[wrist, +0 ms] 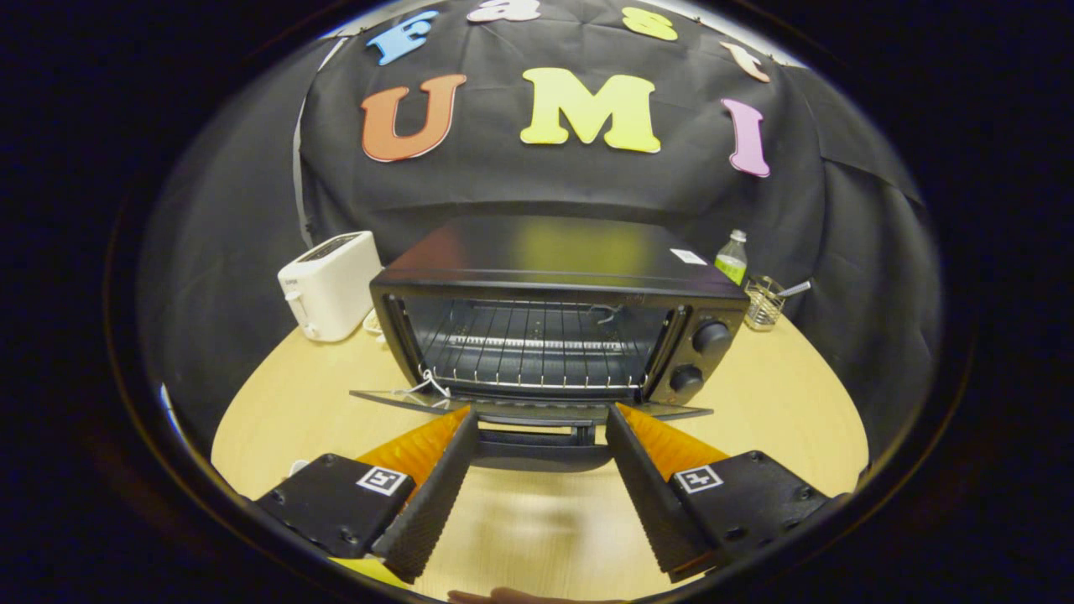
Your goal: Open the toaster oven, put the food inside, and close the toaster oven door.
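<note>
Hovering low over the desk (755,394), the tongs (541,417) stand spread apart, tips flanking the handle (541,449) of the toaster oven's dropped door (529,407); white toaster (329,285) left, toaster oven (558,310) centre, bottle (732,257) right.

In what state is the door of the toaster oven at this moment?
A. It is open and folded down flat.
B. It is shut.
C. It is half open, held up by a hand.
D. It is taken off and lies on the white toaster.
A: the toaster oven door lies flat just ahead of the open gripper, its handle between the fingertips, and the wire rack inside is bare.
</note>
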The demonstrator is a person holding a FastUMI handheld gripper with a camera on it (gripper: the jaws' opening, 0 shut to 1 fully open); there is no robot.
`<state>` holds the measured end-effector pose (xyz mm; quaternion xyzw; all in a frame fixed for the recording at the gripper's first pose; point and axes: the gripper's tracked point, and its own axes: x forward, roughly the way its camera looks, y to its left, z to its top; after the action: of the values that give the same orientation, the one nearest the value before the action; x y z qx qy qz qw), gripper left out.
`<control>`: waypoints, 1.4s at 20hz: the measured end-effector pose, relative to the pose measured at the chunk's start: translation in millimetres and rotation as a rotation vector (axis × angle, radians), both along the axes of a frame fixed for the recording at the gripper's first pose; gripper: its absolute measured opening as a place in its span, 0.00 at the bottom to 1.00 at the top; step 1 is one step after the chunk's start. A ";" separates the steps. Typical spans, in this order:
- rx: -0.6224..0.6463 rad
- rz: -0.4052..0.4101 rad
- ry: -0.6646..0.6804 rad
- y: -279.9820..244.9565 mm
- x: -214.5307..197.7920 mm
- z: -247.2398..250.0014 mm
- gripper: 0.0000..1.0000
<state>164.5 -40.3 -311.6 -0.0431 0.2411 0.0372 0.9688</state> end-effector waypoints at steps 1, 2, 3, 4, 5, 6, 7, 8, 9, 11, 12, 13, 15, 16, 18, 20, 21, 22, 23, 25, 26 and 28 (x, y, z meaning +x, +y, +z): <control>0.000 0.010 0.007 -0.3 -4.3 -5.0 1.00; 0.001 0.019 0.017 -1.9 -9.8 -11.5 1.00; 0.004 0.026 0.030 -2.8 -14.6 -18.6 1.00; 0.013 0.032 0.051 -3.9 -19.8 -27.7 1.00; 0.030 0.037 0.073 -5.1 -24.4 -36.4 1.00; 0.049 0.034 0.100 -8.0 -29.3 -45.5 1.00; 0.072 0.023 0.123 -12.4 -32.9 -52.2 1.00; 0.103 0.022 0.131 -14.2 -35.6 -54.3 0.99; 0.120 0.032 0.135 -14.9 -37.9 -53.9 0.99; 0.131 0.036 0.130 -19.9 -40.9 -48.6 0.99; 0.136 0.046 0.129 -20.1 -43.7 -45.9 0.99; 0.139 0.058 0.127 -19.1 -45.8 -42.9 0.98; 0.144 0.096 0.132 -12.1 -53.3 -36.2 0.98; 0.148 0.120 0.137 -6.4 -58.8 -32.7 0.97; 0.149 0.181 0.131 8.5 -68.2 -23.3 0.97; 0.139 0.249 0.135 25.9 -77.7 -16.7 0.96; 0.148 0.284 0.149 36.6 -83.6 -14.1 0.96; 0.161 0.321 0.171 48.0 -91.3 -12.8 0.96; 0.176 0.350 0.195 58.8 -96.9 -10.6 0.96; 0.207 0.412 0.206 81.1 -107.2 -1.5 0.96; 0.217 0.429 0.209 89.0 -110.0 1.6 0.96; 0.246 0.465 0.255 107.7 -118.0 -1.3 0.96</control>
<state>46.4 67.5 -312.9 0.0255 0.3381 0.2925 0.8941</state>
